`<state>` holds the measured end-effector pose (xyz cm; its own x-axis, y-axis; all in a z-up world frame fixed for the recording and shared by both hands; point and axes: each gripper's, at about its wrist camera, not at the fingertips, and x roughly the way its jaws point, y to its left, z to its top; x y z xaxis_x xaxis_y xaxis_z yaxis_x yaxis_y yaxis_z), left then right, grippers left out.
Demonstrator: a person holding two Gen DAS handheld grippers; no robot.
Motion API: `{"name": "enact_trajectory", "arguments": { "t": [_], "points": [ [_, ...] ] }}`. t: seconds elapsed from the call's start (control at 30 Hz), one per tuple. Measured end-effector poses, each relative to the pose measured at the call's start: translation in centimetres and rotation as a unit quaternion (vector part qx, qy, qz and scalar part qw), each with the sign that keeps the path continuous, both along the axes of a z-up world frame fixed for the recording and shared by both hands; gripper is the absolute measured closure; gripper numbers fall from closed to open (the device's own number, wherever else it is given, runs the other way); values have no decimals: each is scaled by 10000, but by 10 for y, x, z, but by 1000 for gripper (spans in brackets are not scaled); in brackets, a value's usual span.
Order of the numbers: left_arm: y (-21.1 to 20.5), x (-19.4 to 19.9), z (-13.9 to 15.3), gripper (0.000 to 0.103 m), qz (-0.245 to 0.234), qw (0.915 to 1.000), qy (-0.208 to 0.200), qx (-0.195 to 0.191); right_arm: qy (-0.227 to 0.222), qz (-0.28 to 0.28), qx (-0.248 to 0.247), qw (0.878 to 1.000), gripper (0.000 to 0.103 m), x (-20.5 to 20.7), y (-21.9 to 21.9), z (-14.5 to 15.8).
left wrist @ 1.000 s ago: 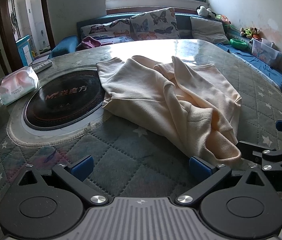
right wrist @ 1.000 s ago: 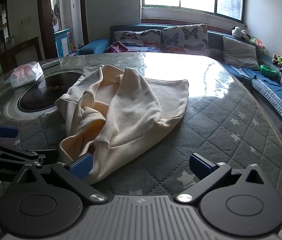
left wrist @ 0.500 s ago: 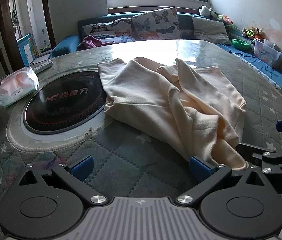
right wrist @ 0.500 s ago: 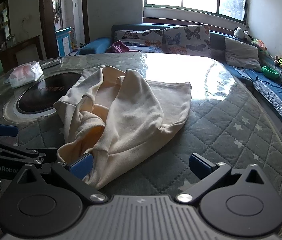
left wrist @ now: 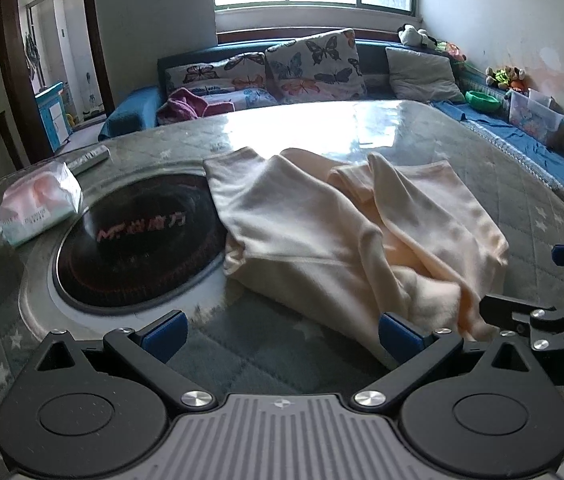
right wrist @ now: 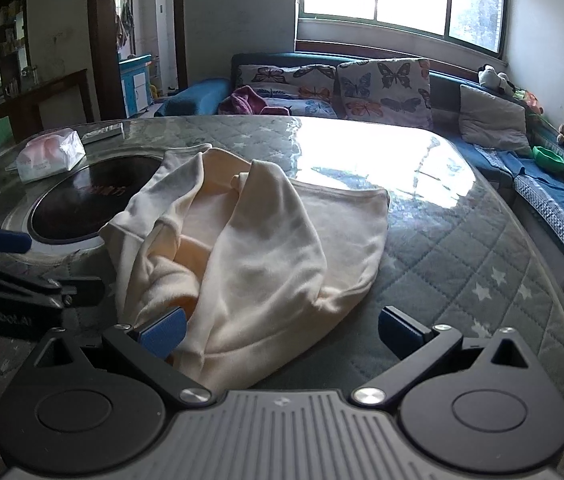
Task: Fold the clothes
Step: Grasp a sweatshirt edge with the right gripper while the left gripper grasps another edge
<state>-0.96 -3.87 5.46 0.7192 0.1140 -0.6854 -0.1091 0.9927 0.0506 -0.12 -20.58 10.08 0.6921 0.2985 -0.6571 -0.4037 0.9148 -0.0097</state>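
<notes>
A cream sweatshirt lies in a crumpled heap on the round worktop, which has a grey quilted cover with little white stars under a shiny top. One edge of the sweatshirt lies over the black round cooktop set into the middle of the worktop.

The left tool is spread wide. Its right blue pad touches the near edge of the sweatshirt, and its left pad is over bare cover.

The right tool is spread wide too. The near end of the sweatshirt sits between its two blue pads, against the left one. Neither tool is pinching the cloth.

A pack of tissues sits beside the cooktop. Behind the worktop is a blue sofa with butterfly pillows.
</notes>
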Motion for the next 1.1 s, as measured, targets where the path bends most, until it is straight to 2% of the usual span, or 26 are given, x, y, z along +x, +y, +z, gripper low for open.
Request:
{"name": "enact_trajectory", "arguments": {
  "t": [0.1,0.3,0.5,0.8,0.9,0.97,1.07,1.1],
  "points": [
    [5,12,4,0,14,10000,-44,-1,0,20,-8,10000,1,13,0,2],
    [7,42,14,1,-42,9998,-194,-13,-42,44,14,10000,10,43,0,7],
    [20,92,18,13,40,9995,-284,-133,-48,171,86,9998,19,76,4,12],
    [40,160,6,14,320,9990,-168,-264,41,447,211,9988,24,124,23,11],
    [46,176,-3,14,417,9989,-36,-194,90,552,210,9982,25,138,32,5],
    [49,180,-10,20,448,9988,79,-162,126,641,220,9976,25,146,39,2],
    [58,182,-19,37,416,9984,246,-289,205,769,176,9967,31,156,47,-5],
    [60,181,-21,47,396,9982,274,-357,249,774,171,9965,34,160,49,-8]
  ]
}}
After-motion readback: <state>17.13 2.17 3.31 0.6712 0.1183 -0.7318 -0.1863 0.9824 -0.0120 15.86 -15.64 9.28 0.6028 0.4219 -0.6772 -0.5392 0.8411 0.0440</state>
